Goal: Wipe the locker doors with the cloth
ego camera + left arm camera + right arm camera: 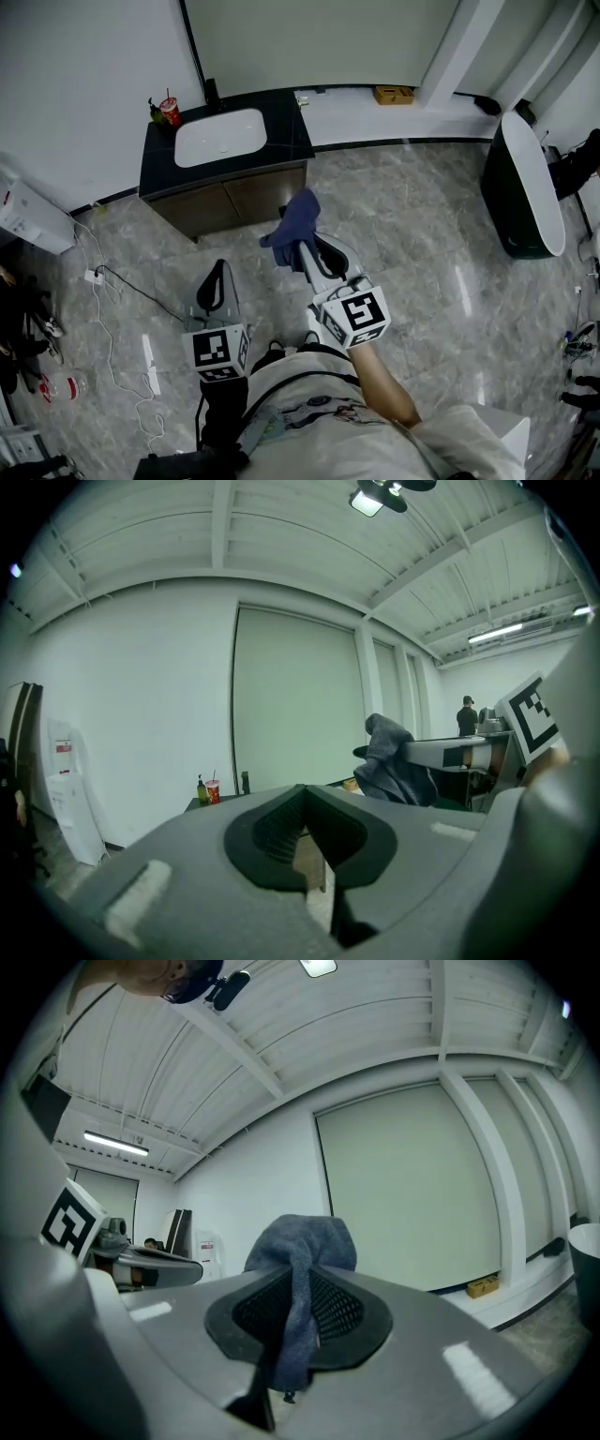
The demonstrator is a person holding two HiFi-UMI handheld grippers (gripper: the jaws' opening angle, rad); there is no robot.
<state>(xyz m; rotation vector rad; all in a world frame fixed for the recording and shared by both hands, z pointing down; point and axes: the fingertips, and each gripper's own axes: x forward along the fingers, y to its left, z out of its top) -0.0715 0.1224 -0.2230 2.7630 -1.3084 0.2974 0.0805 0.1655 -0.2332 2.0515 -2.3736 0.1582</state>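
Cloth (292,223), blue, mid-frame: pinched between the right gripper's (305,251) jaws, bunched above their tips. Left gripper (221,272) at lower left, jaws together, nothing between them. Sink vanity (286,131) beyond, upper left.

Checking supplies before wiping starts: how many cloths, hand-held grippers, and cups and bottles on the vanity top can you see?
Cloths: 1 (blue cloth, clamped in the right hand-held gripper)
Hand-held grippers: 2 (the left hand-held gripper is shut and empty)
Cups on the vanity: 1 (red cup)
Bottles on the vanity: 1 (bottle)
Total: 5
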